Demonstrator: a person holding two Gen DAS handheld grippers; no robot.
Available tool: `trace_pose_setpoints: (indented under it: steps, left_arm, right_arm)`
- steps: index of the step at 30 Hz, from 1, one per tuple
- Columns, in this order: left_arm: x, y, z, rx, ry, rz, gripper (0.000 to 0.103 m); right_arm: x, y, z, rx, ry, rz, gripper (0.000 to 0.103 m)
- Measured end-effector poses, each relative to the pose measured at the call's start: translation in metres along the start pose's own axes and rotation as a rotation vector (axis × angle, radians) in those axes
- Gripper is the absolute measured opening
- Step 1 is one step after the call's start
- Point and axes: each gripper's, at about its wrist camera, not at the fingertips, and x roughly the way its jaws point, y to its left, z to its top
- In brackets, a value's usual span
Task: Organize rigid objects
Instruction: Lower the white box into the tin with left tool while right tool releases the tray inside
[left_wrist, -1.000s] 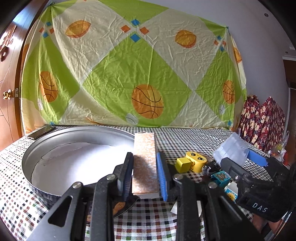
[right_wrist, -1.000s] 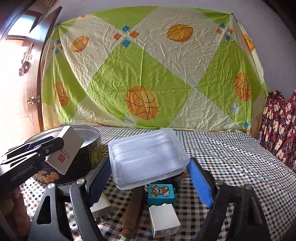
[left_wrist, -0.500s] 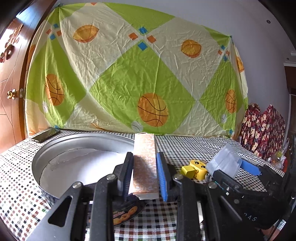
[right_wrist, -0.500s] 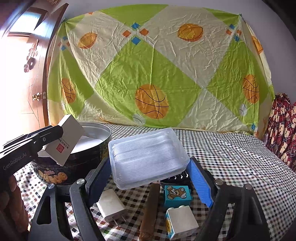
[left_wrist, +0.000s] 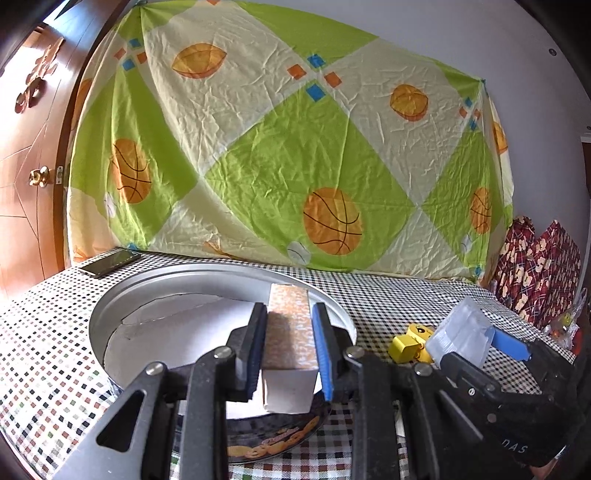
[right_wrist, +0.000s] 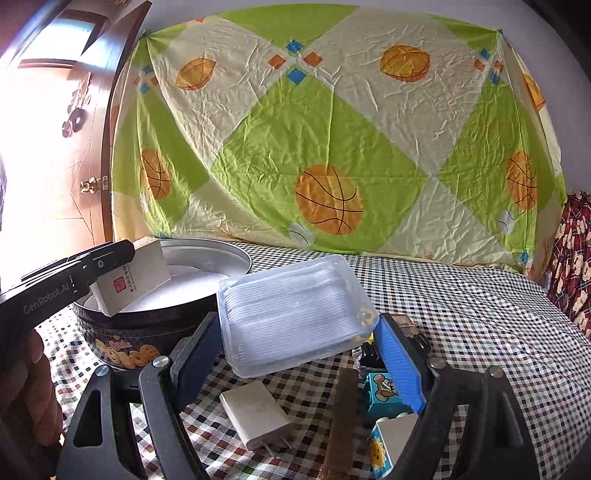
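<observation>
left wrist view: the left gripper (left_wrist: 289, 345) has its fingers clamped on a small box (left_wrist: 290, 332) with a speckled orange top and white end, held above the open round cookie tin (left_wrist: 110, 317). compared with a second ago the box sits further over the tin's near rim, and the tin's white-lined floor shows beneath and behind it. the camera has risen, so more of the basketball-print sheet (left_wrist: 288, 155) fills the view and the phone (left_wrist: 109, 262) at the far left of the counter (left_wrist: 44, 350) is plainer.

in the right wrist view the right gripper (right_wrist: 295, 350) has its fingers closed on a clear plastic container (right_wrist: 295, 306) holding white ribbed pieces, raised above the checked counter. since the earlier frames this gripper has drifted right and up: the white charger (right_wrist: 255, 413), once half hidden, now lies fully in sight below the container, beside a brown stick (right_wrist: 341, 421), the teal bear block (right_wrist: 384, 391) and a white block (right_wrist: 391, 443). a yellow toy (left_wrist: 410, 343) lies by the container in the left wrist view.
</observation>
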Motion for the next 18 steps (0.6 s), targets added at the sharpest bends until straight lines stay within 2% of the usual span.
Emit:
trace_pose_setpoints:
  steps: [18]
  left_arm:
    - [0.005,0.028,0.002,-0.017,0.018,0.057,0.024]
  right_arm:
    - [0.018,0.034,0.011,-0.032,0.031,0.09,0.084]
